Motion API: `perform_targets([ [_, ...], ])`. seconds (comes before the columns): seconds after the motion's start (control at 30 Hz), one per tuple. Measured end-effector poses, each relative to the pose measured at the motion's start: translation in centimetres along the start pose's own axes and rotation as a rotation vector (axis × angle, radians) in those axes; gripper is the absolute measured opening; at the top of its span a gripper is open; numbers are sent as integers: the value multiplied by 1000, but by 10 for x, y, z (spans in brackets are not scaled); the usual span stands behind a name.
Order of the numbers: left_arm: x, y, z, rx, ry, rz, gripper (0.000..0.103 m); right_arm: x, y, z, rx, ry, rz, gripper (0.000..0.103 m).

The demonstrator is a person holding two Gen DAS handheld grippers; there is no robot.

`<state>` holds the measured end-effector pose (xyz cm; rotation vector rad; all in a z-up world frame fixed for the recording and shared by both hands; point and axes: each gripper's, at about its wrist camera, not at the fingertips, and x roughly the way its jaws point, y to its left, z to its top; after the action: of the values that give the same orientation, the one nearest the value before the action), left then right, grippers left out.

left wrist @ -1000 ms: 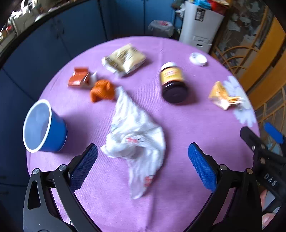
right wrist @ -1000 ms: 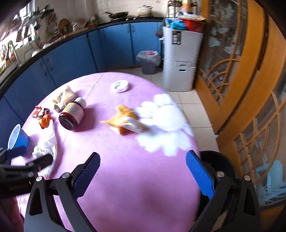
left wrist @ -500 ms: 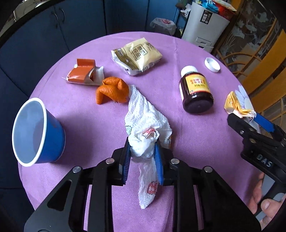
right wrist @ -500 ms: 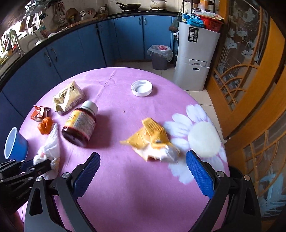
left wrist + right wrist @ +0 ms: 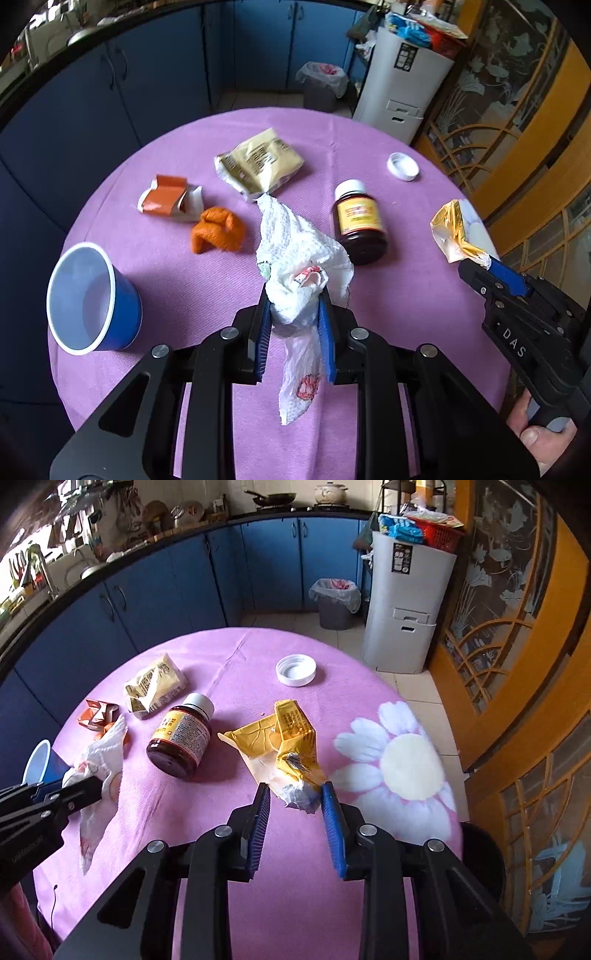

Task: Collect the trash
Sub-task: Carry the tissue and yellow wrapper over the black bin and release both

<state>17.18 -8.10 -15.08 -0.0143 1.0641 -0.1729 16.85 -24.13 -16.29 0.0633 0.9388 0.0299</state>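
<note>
A crumpled white paper towel (image 5: 295,251) is pinched in my left gripper (image 5: 293,295), which is shut on it; one end rises off the purple tablecloth (image 5: 184,280) and the other hangs below the pads. A torn yellow wrapper (image 5: 288,731) lies next to the cloth's printed daisy. Its white crumpled end sits between the blue pads of my right gripper (image 5: 295,788), whose jaws are closing on it. In the left wrist view the right gripper (image 5: 476,271) meets the wrapper (image 5: 456,229) at the table's right edge.
On the round table are a blue cup (image 5: 92,299), an orange crumpled scrap (image 5: 218,234), an orange-and-white carton (image 5: 168,194), a tan packet (image 5: 260,164), a brown bottle (image 5: 360,221) on its side and a white lid (image 5: 402,166). A lined bin (image 5: 336,602) stands beyond, by a white cabinet (image 5: 406,602).
My left gripper shut on the paper towel and rose a little with it. My right gripper moved over the yellow wrapper and went from wide open to closed around its end.
</note>
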Motion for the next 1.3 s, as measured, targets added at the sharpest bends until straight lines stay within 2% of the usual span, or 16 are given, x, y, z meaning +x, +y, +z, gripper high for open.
perform_targets([
  [0.3, -16, -49, 4, 92, -48, -39, 24, -42, -32, -14, 49, -67, -53, 28],
  [0.63, -25, -128, 0, 247, -79, -96, 24, -76, -98, -39, 167, -100, -140, 29],
  [0.93, -26, -197, -3, 355, -93, -131, 24, -89, -142, -61, 257, -109, -194, 31],
  [1.3, -19, -244, -10, 431, -86, -143, 24, -89, -171, -74, 302, -121, -214, 33],
])
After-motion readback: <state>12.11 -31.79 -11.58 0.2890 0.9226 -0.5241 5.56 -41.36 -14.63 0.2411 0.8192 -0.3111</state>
